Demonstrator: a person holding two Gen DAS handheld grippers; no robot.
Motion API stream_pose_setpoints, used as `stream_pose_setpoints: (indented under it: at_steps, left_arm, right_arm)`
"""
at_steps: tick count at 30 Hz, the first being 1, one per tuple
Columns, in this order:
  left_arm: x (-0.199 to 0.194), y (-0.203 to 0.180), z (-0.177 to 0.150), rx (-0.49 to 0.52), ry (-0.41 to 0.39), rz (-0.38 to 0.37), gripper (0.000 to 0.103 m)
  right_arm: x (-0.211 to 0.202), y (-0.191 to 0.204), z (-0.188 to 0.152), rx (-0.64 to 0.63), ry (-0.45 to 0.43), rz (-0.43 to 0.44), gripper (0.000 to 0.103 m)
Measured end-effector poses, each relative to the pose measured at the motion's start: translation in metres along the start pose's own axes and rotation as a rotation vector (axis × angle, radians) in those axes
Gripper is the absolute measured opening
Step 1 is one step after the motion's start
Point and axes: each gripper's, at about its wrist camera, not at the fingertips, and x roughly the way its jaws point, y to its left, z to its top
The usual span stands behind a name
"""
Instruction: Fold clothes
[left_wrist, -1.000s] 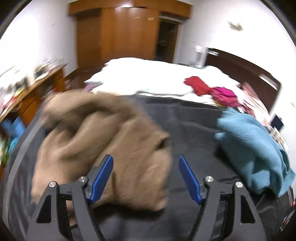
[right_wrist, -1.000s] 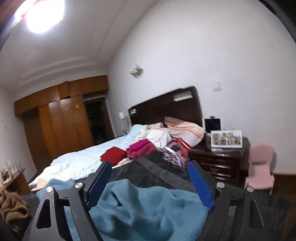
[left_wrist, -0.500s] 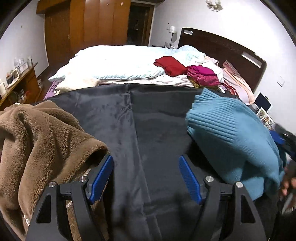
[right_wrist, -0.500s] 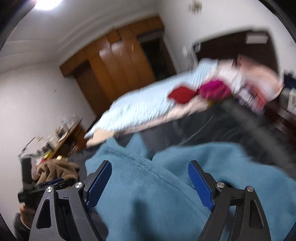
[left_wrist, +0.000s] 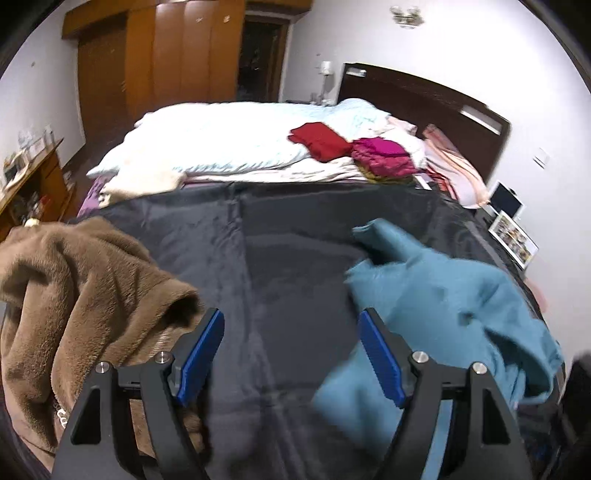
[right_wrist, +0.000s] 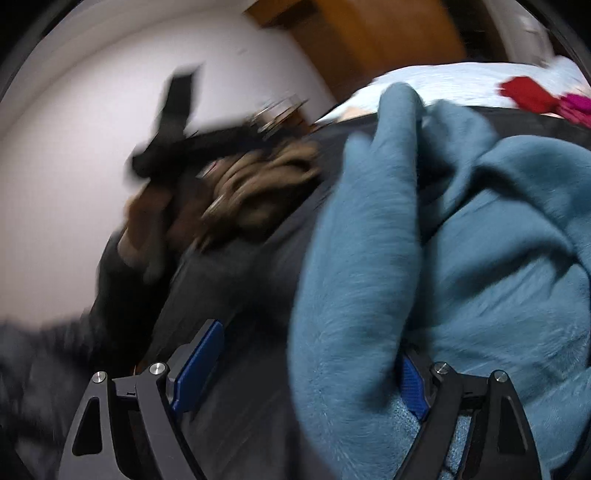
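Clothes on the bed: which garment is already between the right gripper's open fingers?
The teal fleece garment: it bulges between the right gripper fingers. The brown fleece lies apart, left of the dark sheet.

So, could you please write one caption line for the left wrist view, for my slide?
Open left gripper above a dark blanket, brown fleece garment at left, teal sweater at right.

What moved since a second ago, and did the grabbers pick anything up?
The left gripper swung right from above the brown fleece, which now sits at its left. The right gripper turned left and dipped toward the blue sweater, which now bulges between its open jaws. The sweater's shape has shifted. Neither gripper has closed on anything. The red and pink clothes stayed put.
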Motion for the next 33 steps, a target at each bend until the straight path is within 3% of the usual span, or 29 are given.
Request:
stream_pose_setpoints:
  at_steps: [4,8,13,18,22,24,26,29,31,33]
  left_arm:
    - [-0.013,-0.033,-0.001,0.082,-0.014,-0.042,0.08]
    - [-0.018,-0.071,-0.007,0.184,-0.02,-0.086,0.082]
    - [-0.004,-0.101,-0.017,0.242,0.029,-0.117,0.082]
    - [0.009,-0.112,-0.027,0.25,0.079,-0.138,0.082]
    - [0.013,-0.117,-0.042,0.257,0.103,-0.13,0.082]
    - [0.014,-0.119,-0.051,0.257,0.119,-0.134,0.082]
    - [0.012,-0.118,-0.06,0.264,0.127,-0.134,0.082]
    - [0.009,-0.116,-0.073,0.273,0.139,-0.134,0.082]
    - [0.007,-0.115,-0.082,0.28,0.148,-0.134,0.082]
    - [0.005,-0.114,-0.09,0.286,0.156,-0.134,0.082]
  right_arm:
    - [-0.004,0.049,-0.041,-0.135,0.068,0.045,0.087]
    - [-0.03,0.047,-0.075,-0.088,0.062,0.092,0.087]
    - [-0.071,0.034,-0.116,-0.029,0.048,0.044,0.087]
    - [-0.107,0.03,-0.138,0.013,0.071,-0.169,0.087]
    - [-0.148,0.03,-0.117,0.018,-0.111,-0.209,0.087]
    - [-0.163,0.028,-0.094,0.011,-0.214,-0.273,0.087]
    - [-0.157,0.021,-0.066,0.031,-0.257,-0.404,0.087]
    - [-0.126,0.001,-0.026,0.059,-0.207,-0.677,0.087]
    - [-0.103,-0.017,-0.008,0.042,-0.131,-0.775,0.087]
    - [-0.083,-0.036,-0.002,0.024,-0.064,-0.81,0.087]
